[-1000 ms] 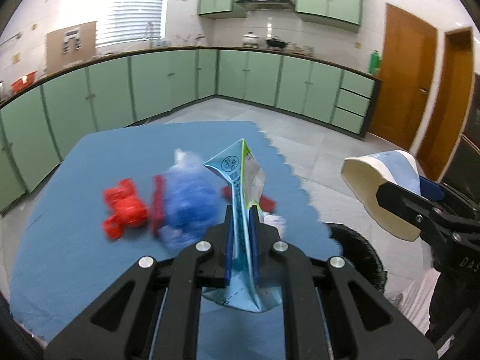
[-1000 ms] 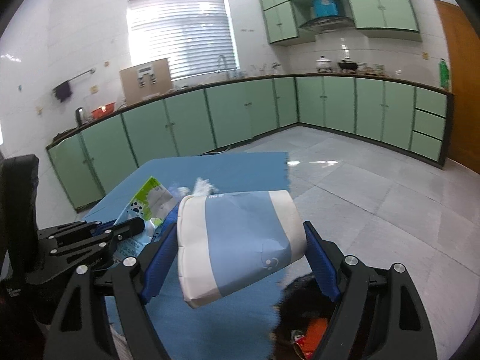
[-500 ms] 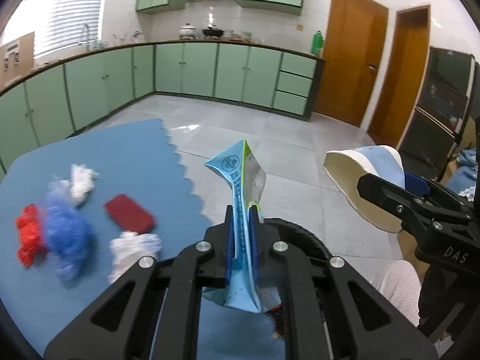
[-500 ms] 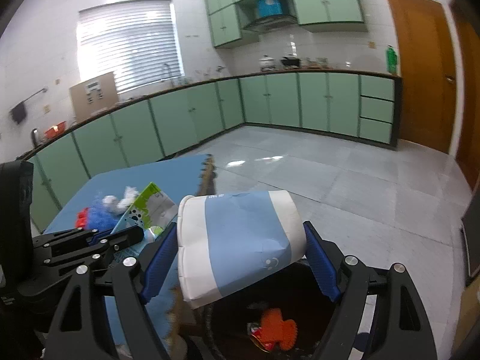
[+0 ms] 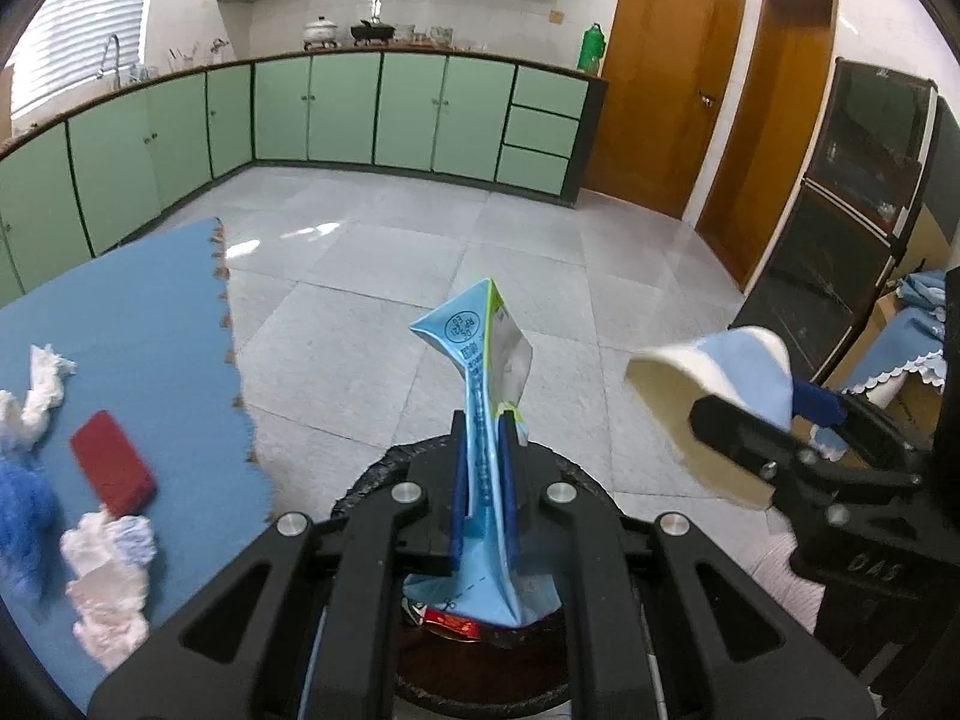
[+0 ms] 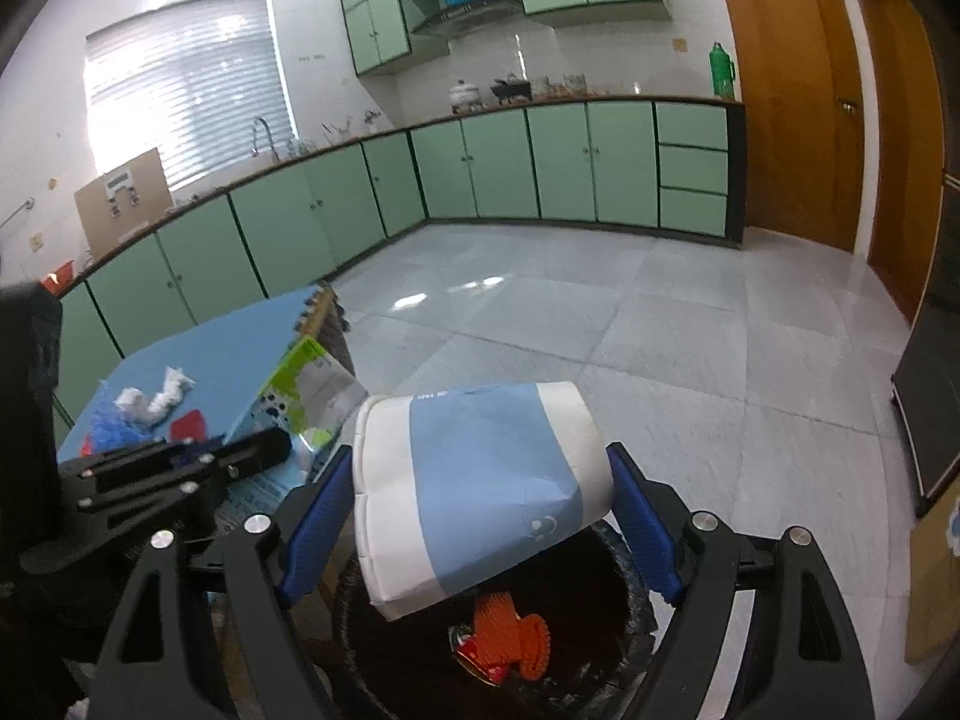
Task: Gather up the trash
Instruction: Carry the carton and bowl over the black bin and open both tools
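My left gripper [image 5: 483, 468] is shut on a flattened blue and green drink carton [image 5: 486, 372] and holds it above the black trash bin [image 5: 372, 480]. My right gripper [image 6: 477, 516] is shut on a squashed blue and white paper cup [image 6: 480, 480], above the bin [image 6: 624, 648], which holds orange and red trash [image 6: 510, 636]. The right gripper and cup show at the right in the left wrist view [image 5: 714, 384]. The carton also shows in the right wrist view [image 6: 306, 384].
A blue-covered table [image 5: 120, 300] at the left carries a red flat piece [image 5: 111, 471], white crumpled tissues [image 5: 108, 582] and blue crumpled plastic [image 5: 21, 516]. Green cabinets line the walls. A tiled floor [image 5: 420, 252] lies ahead. A dark cabinet [image 5: 852, 210] stands at the right.
Both grippers swung right, away from the table and over the trash bin, each still holding its item. The table trash slid to the left edge of view.
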A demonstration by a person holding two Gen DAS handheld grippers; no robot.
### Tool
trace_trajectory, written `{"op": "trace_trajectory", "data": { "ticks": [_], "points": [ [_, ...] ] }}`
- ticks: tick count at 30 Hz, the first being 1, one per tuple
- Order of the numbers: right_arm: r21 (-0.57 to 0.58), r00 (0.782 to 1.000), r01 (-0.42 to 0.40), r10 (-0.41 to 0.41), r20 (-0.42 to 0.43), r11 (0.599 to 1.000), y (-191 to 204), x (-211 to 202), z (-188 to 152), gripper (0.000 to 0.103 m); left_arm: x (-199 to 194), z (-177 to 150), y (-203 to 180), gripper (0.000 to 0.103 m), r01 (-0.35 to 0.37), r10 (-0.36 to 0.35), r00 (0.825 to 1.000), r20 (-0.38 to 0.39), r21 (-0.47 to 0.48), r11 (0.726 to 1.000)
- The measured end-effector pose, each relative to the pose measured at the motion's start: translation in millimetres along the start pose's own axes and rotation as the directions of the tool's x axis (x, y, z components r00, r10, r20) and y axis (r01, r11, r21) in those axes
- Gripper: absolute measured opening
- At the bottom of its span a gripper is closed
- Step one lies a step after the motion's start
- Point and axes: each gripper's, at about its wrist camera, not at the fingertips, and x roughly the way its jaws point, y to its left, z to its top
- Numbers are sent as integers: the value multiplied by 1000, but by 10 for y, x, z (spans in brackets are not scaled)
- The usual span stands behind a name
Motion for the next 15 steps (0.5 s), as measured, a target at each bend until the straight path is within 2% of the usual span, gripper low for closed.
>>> {"op": "trace_trajectory", "data": {
  "ticks": [2, 3, 4, 9, 14, 15],
  "points": [
    [4, 999, 22, -21, -27, 1000, -56, 105, -47, 89, 86, 10, 13, 21, 14, -14, 1000, -23, -9, 1000],
    [10, 999, 29, -28, -33, 1000, -89, 137, -72, 91, 117, 15, 37, 35, 25, -26, 999, -27, -22, 999],
    [17, 999, 31, -30, -41, 999, -119, 167, -88, 91, 141, 62, 52, 44, 29, -29, 999, -26, -28, 999],
    [40, 997, 57, -55, -61, 998, -189, 240, -117, 94, 153, 123, 187, 46, 27, -28, 999, -16, -61, 998],
    [30, 996, 81, -80, -46, 996, -122, 209, -20, 97, -44, 207, 291, 60, -26, 28, 999, 36, -73, 997],
    [30, 996, 80, -78, -45, 996, -94, 198, -2, 97, -99, 210, 310, 66, -37, 40, 998, 46, -77, 996]
  ]
}}
